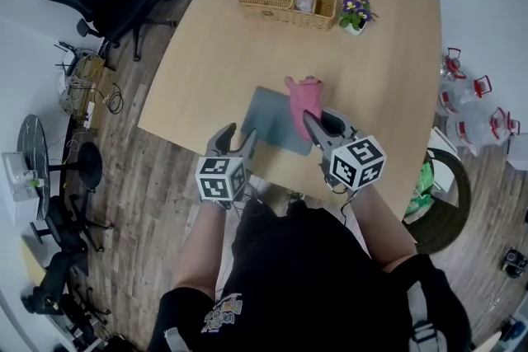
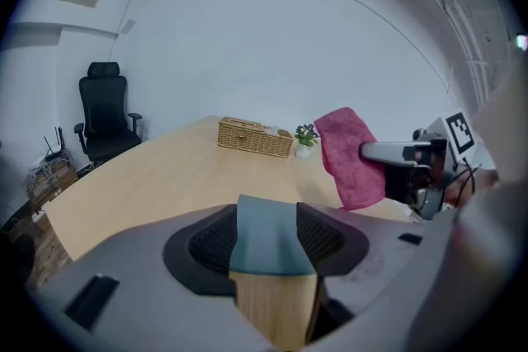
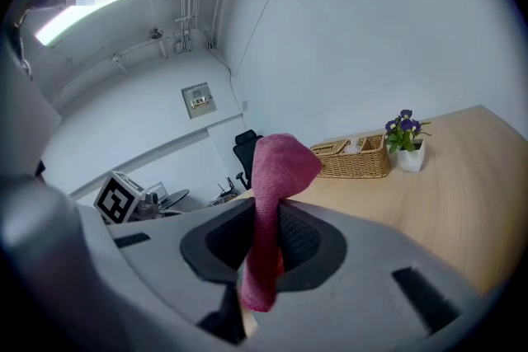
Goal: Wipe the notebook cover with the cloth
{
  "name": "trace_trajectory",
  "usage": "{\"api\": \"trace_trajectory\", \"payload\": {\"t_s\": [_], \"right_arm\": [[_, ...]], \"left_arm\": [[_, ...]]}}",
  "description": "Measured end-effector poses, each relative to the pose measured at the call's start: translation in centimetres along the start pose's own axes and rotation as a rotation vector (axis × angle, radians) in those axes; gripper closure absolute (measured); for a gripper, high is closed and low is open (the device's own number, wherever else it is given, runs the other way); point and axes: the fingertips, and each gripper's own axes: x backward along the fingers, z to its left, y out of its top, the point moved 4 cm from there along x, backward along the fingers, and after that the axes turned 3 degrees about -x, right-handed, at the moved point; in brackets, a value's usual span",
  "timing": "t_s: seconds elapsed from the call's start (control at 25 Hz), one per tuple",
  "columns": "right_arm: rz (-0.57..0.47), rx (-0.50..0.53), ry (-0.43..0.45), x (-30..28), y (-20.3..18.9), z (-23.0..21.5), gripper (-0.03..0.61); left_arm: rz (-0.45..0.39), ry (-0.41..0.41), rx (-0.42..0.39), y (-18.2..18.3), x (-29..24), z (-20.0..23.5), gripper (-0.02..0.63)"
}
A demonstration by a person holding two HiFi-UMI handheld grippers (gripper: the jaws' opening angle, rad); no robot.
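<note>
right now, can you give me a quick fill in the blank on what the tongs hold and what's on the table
1. The cloth pinched in the right tongs is ____ in colour.
2. The left tongs, at the near edge of the notebook, are ____ and grip nothing.
3. In the head view, the flower pot stands just past the ____ end of the wicker basket.

Missing words: pink; open; right
</note>
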Motion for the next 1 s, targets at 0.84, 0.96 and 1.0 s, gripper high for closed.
{"api": "trace_trajectory", "payload": {"t_s": [0.84,0.96,1.0], "right_arm": [[0.039,-0.189,-0.158,-7.7,-2.9,-1.8,0.509],[0.053,-0.205,-0.189,-9.1,-3.5,-1.7,0.509],[0.060,-0.209,-0.199,-9.5,-3.7,-1.7,0.509]], "left_arm": [[0.305,-0.190,-0.192,-2.4,-10.4,4.9,0.399],[0.330,-0.237,-0.202,-2.4,-11.2,5.3,0.399],[0.335,-0.252,-0.206,-2.3,-11.4,5.4,0.400]]}}
